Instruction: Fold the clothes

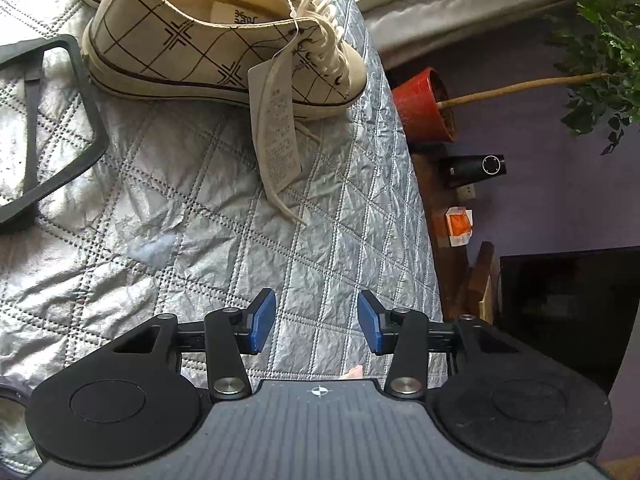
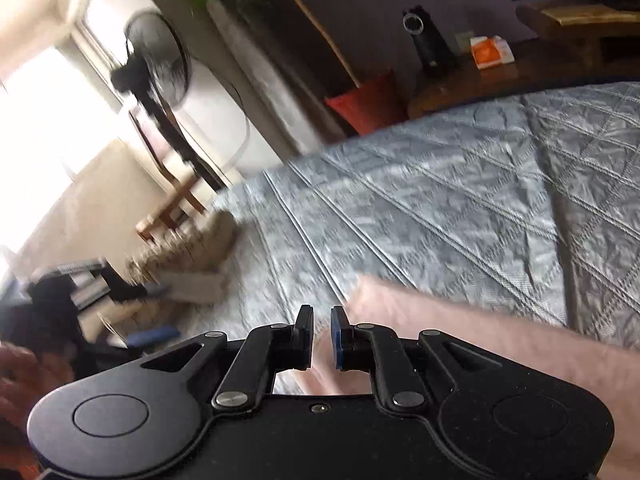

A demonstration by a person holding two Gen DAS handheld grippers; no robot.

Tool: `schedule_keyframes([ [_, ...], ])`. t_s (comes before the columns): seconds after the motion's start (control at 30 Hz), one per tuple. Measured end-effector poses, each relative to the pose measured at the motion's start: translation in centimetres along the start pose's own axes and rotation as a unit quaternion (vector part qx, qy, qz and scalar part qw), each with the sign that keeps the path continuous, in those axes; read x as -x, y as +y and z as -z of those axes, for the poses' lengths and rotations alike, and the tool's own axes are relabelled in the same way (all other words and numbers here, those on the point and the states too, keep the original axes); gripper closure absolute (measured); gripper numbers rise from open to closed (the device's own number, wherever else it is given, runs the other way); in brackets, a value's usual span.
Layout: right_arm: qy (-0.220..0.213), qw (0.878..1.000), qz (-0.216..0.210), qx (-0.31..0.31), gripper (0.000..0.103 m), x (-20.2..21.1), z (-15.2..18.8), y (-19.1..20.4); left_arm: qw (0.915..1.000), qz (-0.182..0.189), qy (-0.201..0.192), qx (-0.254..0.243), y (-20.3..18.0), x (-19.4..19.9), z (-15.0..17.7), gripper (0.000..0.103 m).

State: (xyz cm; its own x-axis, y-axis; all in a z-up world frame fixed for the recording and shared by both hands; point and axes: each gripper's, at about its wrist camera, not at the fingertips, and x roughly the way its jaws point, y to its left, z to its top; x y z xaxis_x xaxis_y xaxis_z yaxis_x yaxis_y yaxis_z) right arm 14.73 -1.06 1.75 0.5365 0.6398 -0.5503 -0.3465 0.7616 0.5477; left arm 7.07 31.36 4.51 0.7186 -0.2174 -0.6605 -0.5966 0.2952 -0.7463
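A pale pink cloth (image 2: 460, 320) lies on the silver quilted cover (image 2: 480, 184), blurred, and runs from the lower right in under my right gripper (image 2: 322, 320). That gripper's jaws stand nearly together, with a fold of the pink cloth pinched in the narrow gap. In the left wrist view only a small pink corner (image 1: 352, 372) shows, just below my left gripper (image 1: 316, 308). The left gripper is open above the quilted cover (image 1: 180, 220), with nothing between its blue pads (image 1: 262, 320).
A pair of cream checked sneakers (image 1: 224, 40) with a hanging paper tag (image 1: 276, 128) sits ahead of the left gripper, a black frame (image 1: 60, 120) to its left. The cover's edge drops to a red plant pot (image 1: 424, 104). A fan (image 2: 156, 56) and a hand (image 2: 20, 380) show at left.
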Motion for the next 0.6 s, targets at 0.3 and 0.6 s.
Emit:
schedule_keyframes([
  [0.3, 0.073, 0.970, 0.074, 0.217, 0.064, -2.8, 1.6, 5.7, 0.9999, 0.008, 0.010, 0.000, -0.1, -0.4, 0.2, 0.049],
  [0.6, 0.064, 0.991, 0.080, 0.085, 0.098, -3.8, 1.4, 2.3, 0.9998, 0.013, 0.016, -0.004, -0.1, -0.6, 0.4, 0.046],
])
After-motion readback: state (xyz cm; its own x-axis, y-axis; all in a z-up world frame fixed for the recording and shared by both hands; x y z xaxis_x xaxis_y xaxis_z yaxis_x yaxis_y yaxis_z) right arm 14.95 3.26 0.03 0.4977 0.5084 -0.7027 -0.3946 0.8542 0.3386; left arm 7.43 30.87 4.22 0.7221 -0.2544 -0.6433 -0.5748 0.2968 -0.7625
